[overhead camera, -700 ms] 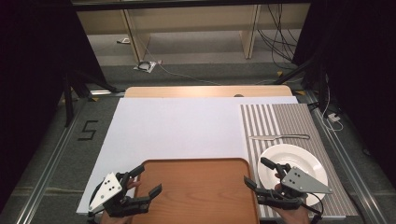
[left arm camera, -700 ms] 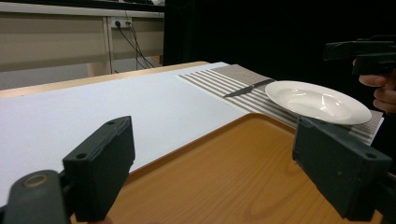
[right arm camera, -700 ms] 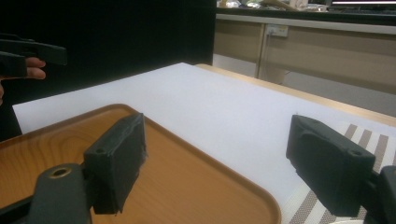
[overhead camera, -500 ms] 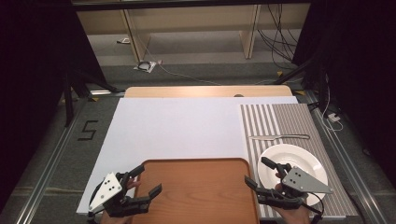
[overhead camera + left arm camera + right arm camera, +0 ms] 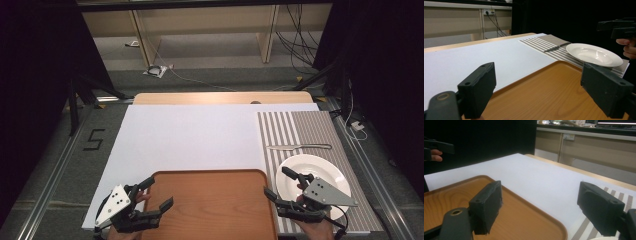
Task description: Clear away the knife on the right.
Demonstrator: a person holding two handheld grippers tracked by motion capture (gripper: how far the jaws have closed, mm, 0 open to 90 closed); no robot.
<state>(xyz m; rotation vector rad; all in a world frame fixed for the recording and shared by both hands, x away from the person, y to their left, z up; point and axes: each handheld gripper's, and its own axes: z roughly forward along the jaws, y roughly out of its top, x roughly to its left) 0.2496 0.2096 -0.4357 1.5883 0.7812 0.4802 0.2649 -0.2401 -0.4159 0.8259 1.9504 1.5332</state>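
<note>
A wooden tray (image 5: 215, 210) lies at the table's near edge. My left gripper (image 5: 159, 192) is open at the tray's left rim, one jaw over the white sheet and one over the wood; along its jaws the gripper (image 5: 541, 92) has nothing between them. My right gripper (image 5: 276, 182) is open at the tray's right rim, straddling the gap between the tray and a white plate (image 5: 322, 172). Between the jaws of that gripper (image 5: 542, 207) lie the tray's corner (image 5: 454, 195) and white sheet. A knife (image 5: 300, 147) lies just beyond the plate.
A large white sheet (image 5: 200, 135) covers the table's middle. The plate and knife rest on a striped grey placemat (image 5: 300, 125) on the right. Dark curtains stand at both sides, and shelving with cables lies beyond the far edge.
</note>
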